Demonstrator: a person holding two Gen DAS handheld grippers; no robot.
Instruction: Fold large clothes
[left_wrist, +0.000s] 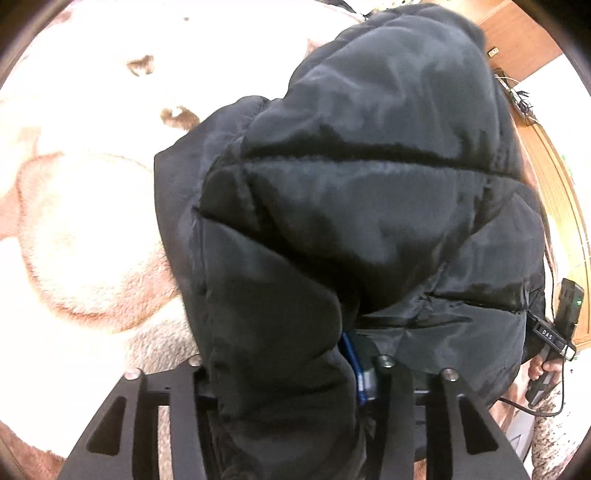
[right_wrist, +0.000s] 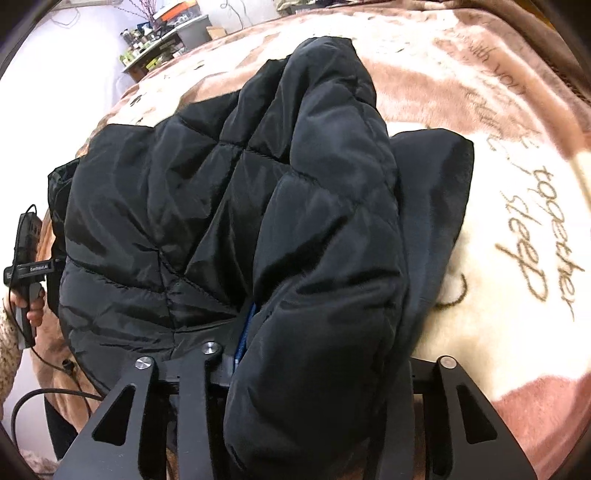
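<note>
A black quilted puffer jacket (left_wrist: 351, 206) lies bunched on a cream and brown plush blanket (left_wrist: 85, 236). My left gripper (left_wrist: 295, 373) is shut on a thick fold of the jacket, which drapes over and hides the fingertips; a blue finger pad (left_wrist: 354, 369) shows beside the fabric. My right gripper (right_wrist: 306, 354) is likewise shut on a fold of the same jacket (right_wrist: 229, 206), with a blue pad (right_wrist: 245, 332) just visible. Each view shows the other hand-held gripper at the jacket's far side, the right gripper (left_wrist: 554, 332) and the left gripper (right_wrist: 26, 273).
The blanket (right_wrist: 517, 258) with brown script lettering covers the bed. A cluttered shelf (right_wrist: 162, 40) stands beyond the bed's far edge. Wooden furniture (left_wrist: 517, 40) and a wooden frame (left_wrist: 565, 206) stand at the right. A cable (right_wrist: 44, 398) trails from the left hand.
</note>
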